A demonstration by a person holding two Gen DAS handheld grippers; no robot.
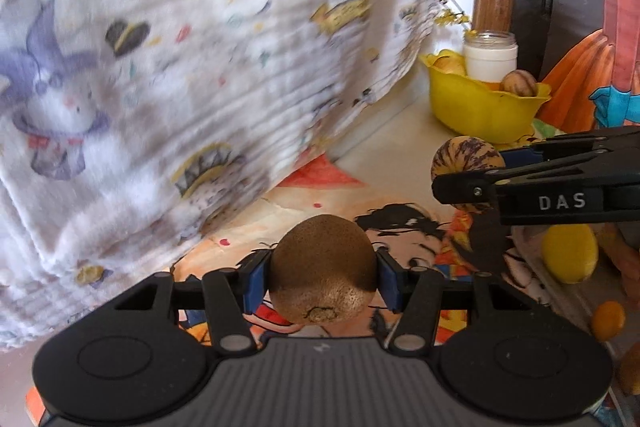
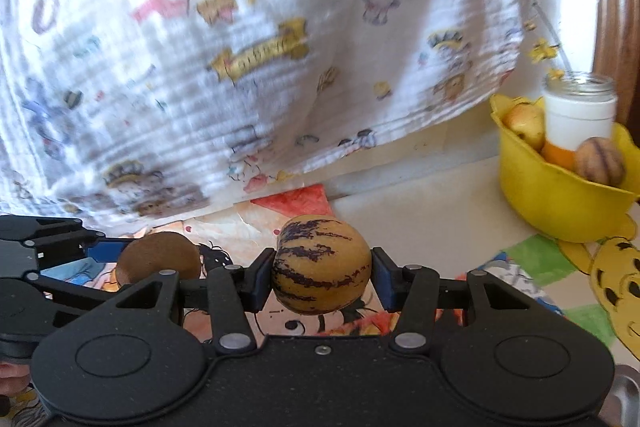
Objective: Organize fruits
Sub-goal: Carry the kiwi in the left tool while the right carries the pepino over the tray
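Note:
My left gripper is shut on a brown kiwi, lifted above the cartoon-printed table cover. My right gripper is shut on a yellow fruit with purple stripes. That striped fruit also shows in the left wrist view at the right, clamped between black fingers. The kiwi shows at the left of the right wrist view. A yellow bowl stands at the far right and holds an apple, an orange fruit and another striped fruit. The same bowl appears in the left wrist view.
A white jar with yellow flowers stands in or just behind the bowl. A printed white cloth hangs across the back and left. A lemon and a small orange fruit lie at the right of the table.

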